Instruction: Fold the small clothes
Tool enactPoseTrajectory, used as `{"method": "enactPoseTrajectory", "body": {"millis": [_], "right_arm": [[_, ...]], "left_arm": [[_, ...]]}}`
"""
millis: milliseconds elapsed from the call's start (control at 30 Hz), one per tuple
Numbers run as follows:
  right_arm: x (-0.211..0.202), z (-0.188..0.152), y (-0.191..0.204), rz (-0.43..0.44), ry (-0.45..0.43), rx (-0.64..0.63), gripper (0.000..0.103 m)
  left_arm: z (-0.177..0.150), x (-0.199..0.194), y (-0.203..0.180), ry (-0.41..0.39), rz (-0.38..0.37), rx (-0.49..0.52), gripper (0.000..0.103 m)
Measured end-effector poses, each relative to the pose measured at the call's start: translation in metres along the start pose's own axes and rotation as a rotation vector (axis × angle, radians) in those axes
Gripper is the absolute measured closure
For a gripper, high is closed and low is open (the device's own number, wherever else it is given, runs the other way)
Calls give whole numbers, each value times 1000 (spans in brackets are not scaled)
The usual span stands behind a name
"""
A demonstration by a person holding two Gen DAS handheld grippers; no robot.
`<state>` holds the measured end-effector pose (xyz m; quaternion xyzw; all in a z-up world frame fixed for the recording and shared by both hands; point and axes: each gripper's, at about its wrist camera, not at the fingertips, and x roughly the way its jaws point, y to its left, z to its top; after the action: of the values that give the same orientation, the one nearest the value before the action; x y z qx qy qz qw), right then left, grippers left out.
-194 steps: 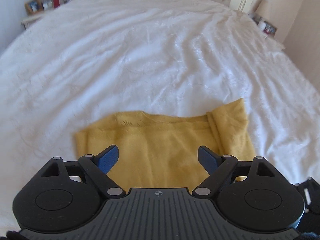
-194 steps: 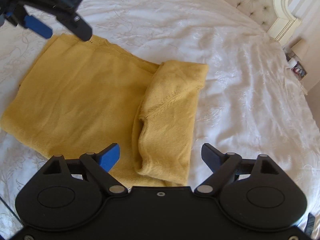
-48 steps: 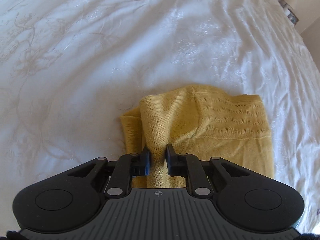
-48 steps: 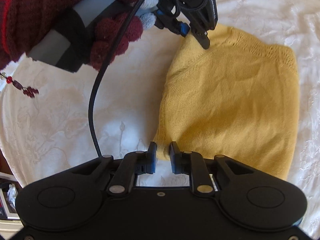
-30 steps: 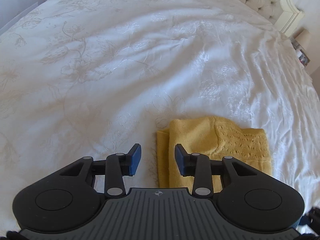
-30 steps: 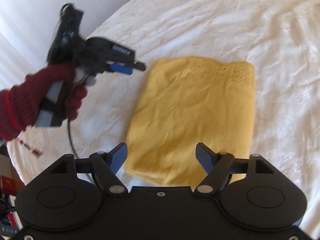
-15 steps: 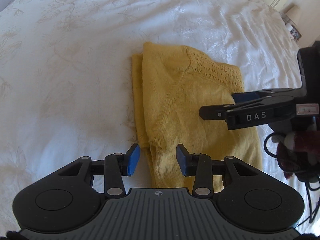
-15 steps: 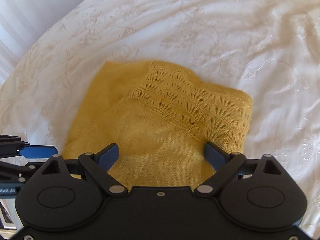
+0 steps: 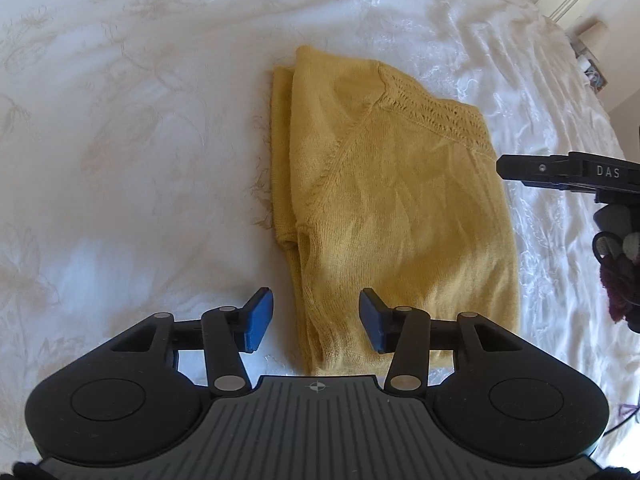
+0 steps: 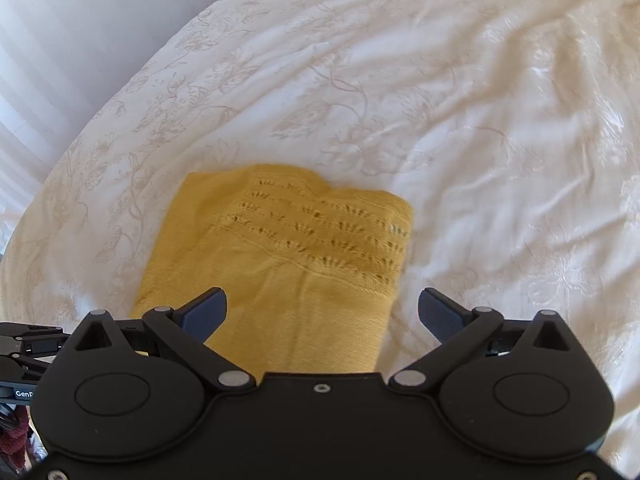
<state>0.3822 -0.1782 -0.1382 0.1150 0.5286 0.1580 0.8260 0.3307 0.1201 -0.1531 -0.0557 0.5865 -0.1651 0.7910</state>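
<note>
One yellow knitted sweater [image 9: 396, 208], folded into a rectangle, flat on white embroidered bedspread [image 9: 132, 128]; openwork band at far end; left gripper [image 9: 316, 322] above near left edge, jaws opening, blue pads astride the fold without pressing; right gripper [image 10: 322, 314] jaws spread wide over near right corner, nothing gripped; dark red knit glove [image 9: 620, 280] at right margin.

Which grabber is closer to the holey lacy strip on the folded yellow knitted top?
Right. The right gripper hovers just short of the lacy strip; the left gripper, jaws opening, straddles the top's opposite end.
</note>
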Motion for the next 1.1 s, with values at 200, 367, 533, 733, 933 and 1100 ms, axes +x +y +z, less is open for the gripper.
{"method": "enactPoseTrajectory", "body": {"millis": [200,367,533,733,933,1100], "right_arm": [[23,-4,-30,137,35,171,1],[46,1,-38,220,48,247,0],[62,15,-39,298,43,300,0],[72,19,-47,371,23,378,0],[66,11,-55,413,50,421,0],[61,9,-44,321,87,375,56]], "left_arm": [[-2,23,-4,59,-54,-3,56],[6,41,2,77,-126,-75,45],[15,52,2,74,-179,-105,32],[17,57,-15,59,-214,-43,18],[8,52,-4,74,-278,-92,72],[6,53,11,114,-373,-153,87]]}}
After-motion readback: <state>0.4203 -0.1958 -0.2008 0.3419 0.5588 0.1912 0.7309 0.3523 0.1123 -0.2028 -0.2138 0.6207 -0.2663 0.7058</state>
